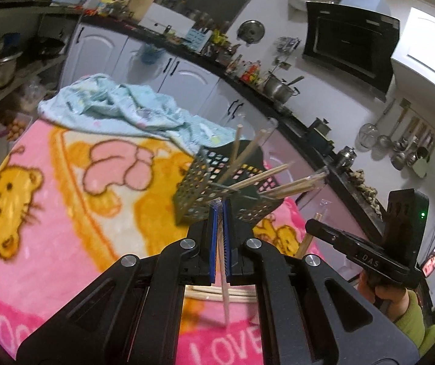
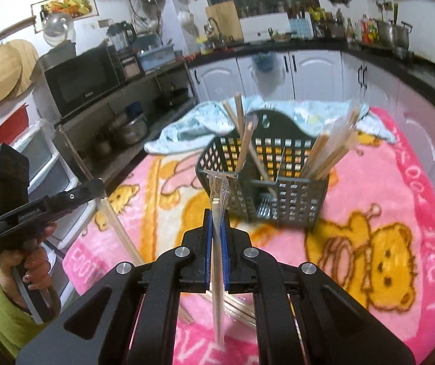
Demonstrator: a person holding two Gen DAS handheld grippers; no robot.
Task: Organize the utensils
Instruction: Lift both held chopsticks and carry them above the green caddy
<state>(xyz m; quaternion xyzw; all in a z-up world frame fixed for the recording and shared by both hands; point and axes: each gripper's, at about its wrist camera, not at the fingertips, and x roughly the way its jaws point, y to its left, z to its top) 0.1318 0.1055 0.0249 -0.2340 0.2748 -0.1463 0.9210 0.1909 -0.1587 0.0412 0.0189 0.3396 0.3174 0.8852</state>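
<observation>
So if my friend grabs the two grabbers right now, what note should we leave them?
Left gripper: shut on a wrapped chopstick pair.
Right gripper: shut on another wrapped pair.
The dark utensil basket stands on the pink bear blanket, a blue cloth behind it.
Done: several chopsticks already stand in the basket's compartments.
Left: drop both held pairs into the basket, then collect the loose chopsticks lying on the blanket under the grippers.

Two wrist views, angled down, basket point(image 1: 223, 188) shared
</observation>
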